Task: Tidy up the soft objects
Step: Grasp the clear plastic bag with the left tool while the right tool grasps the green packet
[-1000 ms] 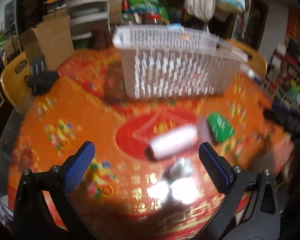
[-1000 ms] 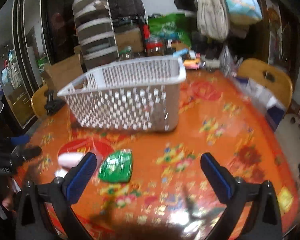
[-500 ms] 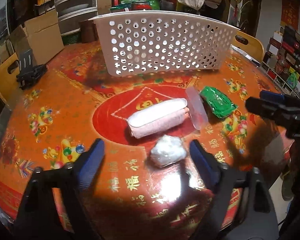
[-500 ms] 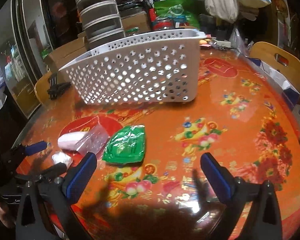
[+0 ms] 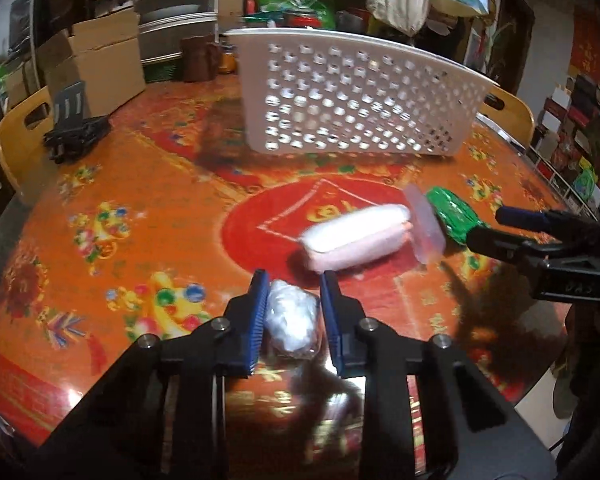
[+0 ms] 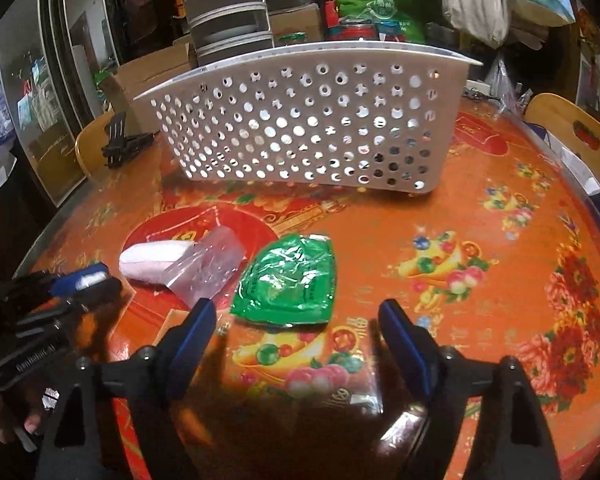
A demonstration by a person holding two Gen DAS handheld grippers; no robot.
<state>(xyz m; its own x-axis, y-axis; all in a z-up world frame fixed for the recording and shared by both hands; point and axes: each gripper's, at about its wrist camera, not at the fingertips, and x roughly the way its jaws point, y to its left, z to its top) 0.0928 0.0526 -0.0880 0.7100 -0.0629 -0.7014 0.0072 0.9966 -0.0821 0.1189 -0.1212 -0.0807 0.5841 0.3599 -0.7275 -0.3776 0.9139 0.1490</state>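
Note:
A small white crumpled bundle [image 5: 292,318] lies on the orange patterned table [image 5: 140,208]. My left gripper [image 5: 294,312] is shut on it, both blue pads pressing its sides as the jaws close. Beyond it lies a pink-and-white roll [image 5: 356,238] in a clear bag, and further right a green packet [image 5: 452,216]. In the right wrist view the green packet [image 6: 290,280] has its near end between the fingers of my right gripper [image 6: 296,306]. Those jaws are closing, and the pads [image 6: 196,336] stand clear of the packet. The left gripper [image 6: 80,284] shows there at the left, hiding the bundle.
A white perforated basket [image 5: 356,100] stands at the back of the table. A black clip-like object [image 5: 72,136] lies at the far left edge. Wooden chairs [image 6: 576,132] flank the table, with cardboard boxes [image 5: 100,64] and cluttered shelves behind. A hand [image 6: 4,420] holds the left gripper.
The left gripper sank and closed from wide open onto the white bundle. The right gripper came down toward the green packet, and its jaws narrowed slightly.

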